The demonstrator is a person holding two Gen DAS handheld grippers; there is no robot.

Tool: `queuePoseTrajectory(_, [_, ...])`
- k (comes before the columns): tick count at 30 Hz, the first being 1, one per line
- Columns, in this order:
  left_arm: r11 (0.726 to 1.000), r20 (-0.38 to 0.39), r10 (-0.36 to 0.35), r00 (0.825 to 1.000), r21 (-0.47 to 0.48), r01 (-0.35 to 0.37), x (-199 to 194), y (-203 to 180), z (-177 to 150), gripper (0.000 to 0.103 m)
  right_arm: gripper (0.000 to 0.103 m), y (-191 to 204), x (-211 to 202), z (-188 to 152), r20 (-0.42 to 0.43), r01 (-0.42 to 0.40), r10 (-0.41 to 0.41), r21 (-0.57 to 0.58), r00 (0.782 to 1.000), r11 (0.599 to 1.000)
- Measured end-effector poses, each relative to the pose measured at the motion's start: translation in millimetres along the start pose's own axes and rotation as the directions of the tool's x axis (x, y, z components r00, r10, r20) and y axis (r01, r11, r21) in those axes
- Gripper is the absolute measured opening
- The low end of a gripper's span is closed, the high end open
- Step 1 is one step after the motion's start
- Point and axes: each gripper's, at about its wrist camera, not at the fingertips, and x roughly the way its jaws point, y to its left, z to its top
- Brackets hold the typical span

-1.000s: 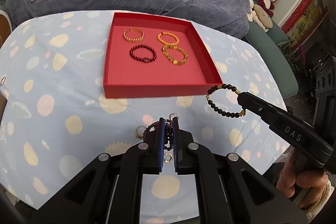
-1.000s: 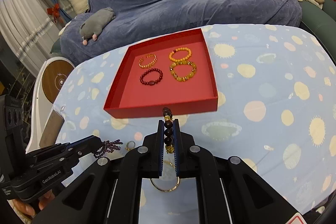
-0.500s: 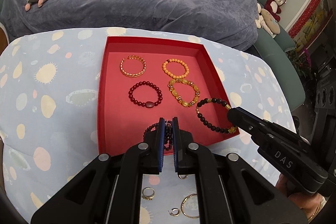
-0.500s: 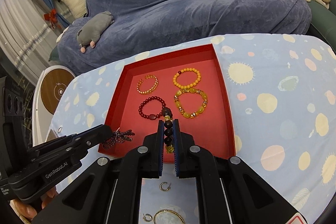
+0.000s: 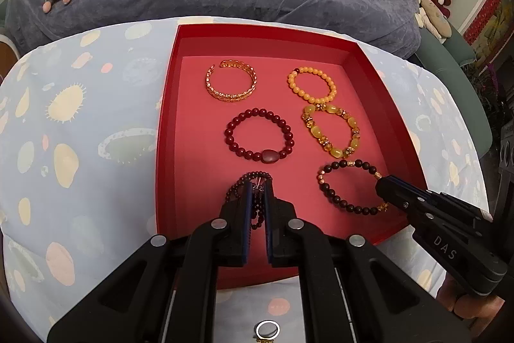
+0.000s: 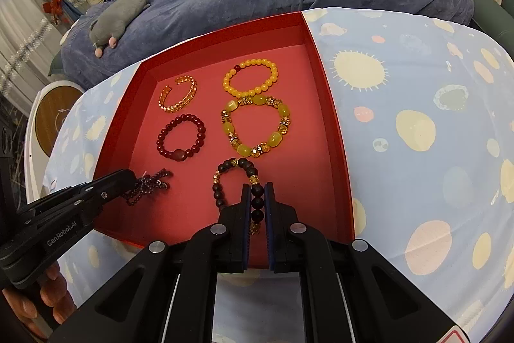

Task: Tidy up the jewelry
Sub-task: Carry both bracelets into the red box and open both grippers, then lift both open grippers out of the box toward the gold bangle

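- Left gripper (image 5: pixel 256 198) fingers clenched on purple bead strand (image 5: pixel 249 182), over red tray (image 5: pixel 167 124) floor; beads may snag on release
- Right gripper (image 6: pixel 257 201) fingers grasping dark bracelet (image 6: pixel 225 179), just short of yellow bracelet (image 6: pixel 253 126); release may overlap them

Both bracelets (image 5: pixel 351 187) (image 5: pixel 249 187) moved over red tray (image 5: pixel 385 92)

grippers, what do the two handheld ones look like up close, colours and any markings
Both are matte black plastic. The left gripper and right gripper each have blue-edged finger pads and round silver pivot bolts. The left's side reads "GenRobot.AI"; the right's reads "DAS". No cables or sleeves show.
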Motion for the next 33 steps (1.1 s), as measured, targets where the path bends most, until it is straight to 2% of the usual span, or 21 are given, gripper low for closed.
queuePoseTrajectory(4, [1.000,0.003,0.025,1.000,0.007,-0.025,5.7,0.4,0.9,0.007,0.009,3.4,1.6,-0.3,0.019,0.041,-0.041,-0.028,0.999,0.999])
queuePoseTrajectory(7, [1.000,0.011,0.026,1.000,-0.014,-0.026,6.1,4.2,1.7,0.008,0.024,5.7,-6.2,0.1,0.061,0.062,-0.060,-0.036,0.996,0.997])
queuePoseTrajectory(9, [0.999,0.017,0.032,0.999,-0.032,-0.032,4.2,6.2,2.0,0.017,0.036,7.2,-13.6,0.5,0.089,0.061,-0.058,-0.038,0.994,0.997])
queuePoseTrajectory(10, [0.998,0.024,0.041,0.999,-0.042,-0.040,2.3,7.0,1.9,0.030,0.037,8.0,-17.0,0.7,0.099,0.062,-0.058,-0.041,0.993,0.997])
queuePoseTrajectory(11, [0.998,0.037,0.041,0.998,-0.052,-0.039,-1.0,7.5,1.5,0.036,0.037,8.7,-19.9,1.1,0.105,0.063,-0.058,-0.044,0.993,0.997])
queuePoseTrajectory(17, [0.998,0.071,0.047,0.996,-0.046,-0.044,-19.5,2.9,-5.6,0.037,0.039,14.3,-39.0,-7.0,0.120,0.053,-0.047,-0.054,0.992,0.997])
queuePoseTrajectory(33, [0.998,0.073,0.050,0.996,-0.049,-0.047,-60.9,-3.9,-61.6,0.041,0.040,18.1,-72.5,-69.4,0.082,0.061,-0.057,-0.053,0.995,0.997])
